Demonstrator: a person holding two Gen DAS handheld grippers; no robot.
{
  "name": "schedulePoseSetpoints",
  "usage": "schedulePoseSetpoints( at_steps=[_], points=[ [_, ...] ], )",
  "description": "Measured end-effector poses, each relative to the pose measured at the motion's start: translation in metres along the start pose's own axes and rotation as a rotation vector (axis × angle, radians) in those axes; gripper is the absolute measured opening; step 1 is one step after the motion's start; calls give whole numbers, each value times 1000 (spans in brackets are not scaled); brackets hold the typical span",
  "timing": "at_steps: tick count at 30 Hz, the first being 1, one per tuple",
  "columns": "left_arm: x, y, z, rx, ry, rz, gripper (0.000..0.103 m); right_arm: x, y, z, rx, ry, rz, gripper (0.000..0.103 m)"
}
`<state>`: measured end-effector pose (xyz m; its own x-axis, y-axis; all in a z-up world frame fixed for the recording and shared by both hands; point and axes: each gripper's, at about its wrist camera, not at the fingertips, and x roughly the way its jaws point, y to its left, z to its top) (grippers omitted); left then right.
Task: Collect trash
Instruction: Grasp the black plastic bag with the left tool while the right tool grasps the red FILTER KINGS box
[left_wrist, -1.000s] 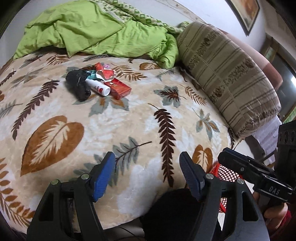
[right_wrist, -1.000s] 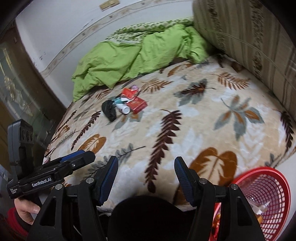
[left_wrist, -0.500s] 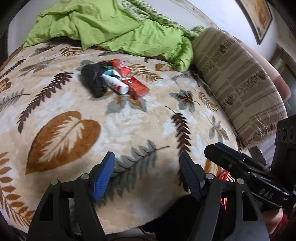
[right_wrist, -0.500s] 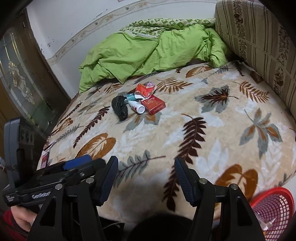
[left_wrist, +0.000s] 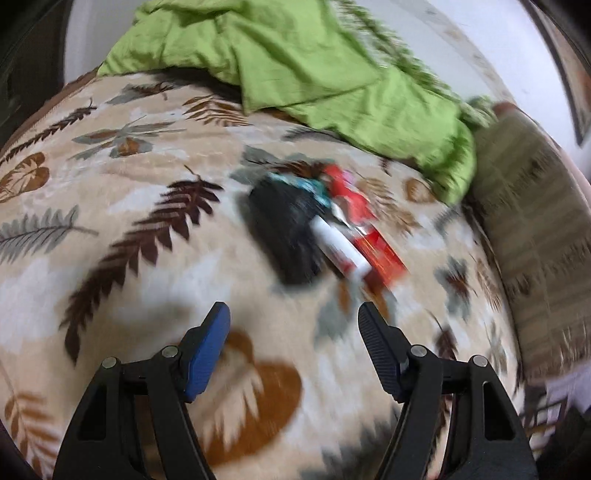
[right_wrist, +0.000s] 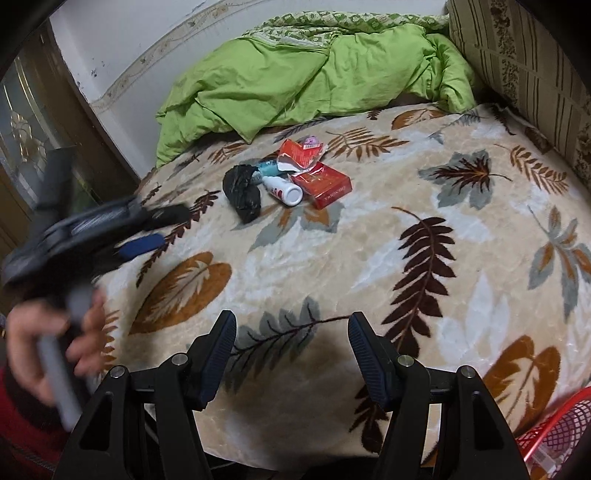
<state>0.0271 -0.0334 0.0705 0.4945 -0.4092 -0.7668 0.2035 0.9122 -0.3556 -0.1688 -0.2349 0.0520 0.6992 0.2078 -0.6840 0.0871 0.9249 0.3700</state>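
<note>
The trash sits in one small cluster on the leaf-patterned blanket (right_wrist: 388, 236): a black bag (right_wrist: 242, 192), a white bottle (right_wrist: 282, 190) touching its right side, a red box (right_wrist: 321, 184) just beyond the bottle, and a torn red wrapper (right_wrist: 301, 153) behind them. A red basket (right_wrist: 554, 435) shows at the bed's near right edge.

The left gripper (left_wrist: 293, 325) is spread wide and holds nothing. The cluster lies straight ahead of it and slightly right, near its fingertips; this view is motion-blurred. The bottle (left_wrist: 340, 249) and box (left_wrist: 376, 251) run with their long axes diagonal, from far-left to near-right, so the jaws would need to turn to close across them.

The right gripper (right_wrist: 291, 328) is likewise wide apart and empty, well apart from the cluster. The left is the nearer tool, and in my judgement it makes the pick.
</note>
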Motion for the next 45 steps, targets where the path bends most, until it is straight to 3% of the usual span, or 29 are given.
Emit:
schedulePoseSetpoints(
  at_steps=[2, 5, 9, 11, 12, 14, 18, 22, 32, 37, 39, 45],
  points=[
    [18, 8, 15, -44, 20, 16, 71, 2, -4, -1, 22, 11, 14, 67],
    [43, 17, 35, -118, 37, -21, 71, 6, -11, -2, 58, 22, 35, 67],
    [74, 7, 46, -92, 64, -12, 71, 8, -14, -1, 78, 26, 65, 67],
    [91, 8, 50, -94, 80, 10, 65, 11, -13, 0, 75, 36, 74, 67],
    [99, 10, 51, -102, 89, 7, 55, 12, -12, 1, 70, 41, 78, 67],
    [105, 13, 51, -100, 74, 2, 49, 12, -10, 4, 56, 40, 88, 67],
    [95, 11, 44, -34, 40, -6, 40, 12, -11, 23, 8, 11, 79, 67],
    [67, 19, 29, -18, 23, -29, 40, 27, -13, 60, -88, 9, 63, 67],
    [0, 23, -23, 20, -52, -27, 40, 128, -5, 131, -376, 75, -53, 67],
    [3, 17, -28, 66, -70, -25, 40, 166, -7, 143, -432, 142, -83, 66],
    [7, 16, -29, 69, -63, -32, 40, 175, -5, 142, -467, 133, -129, 67],
    [10, 15, -34, 80, -52, -35, 40, 182, -5, 144, -476, 125, -162, 66]
  ],
)
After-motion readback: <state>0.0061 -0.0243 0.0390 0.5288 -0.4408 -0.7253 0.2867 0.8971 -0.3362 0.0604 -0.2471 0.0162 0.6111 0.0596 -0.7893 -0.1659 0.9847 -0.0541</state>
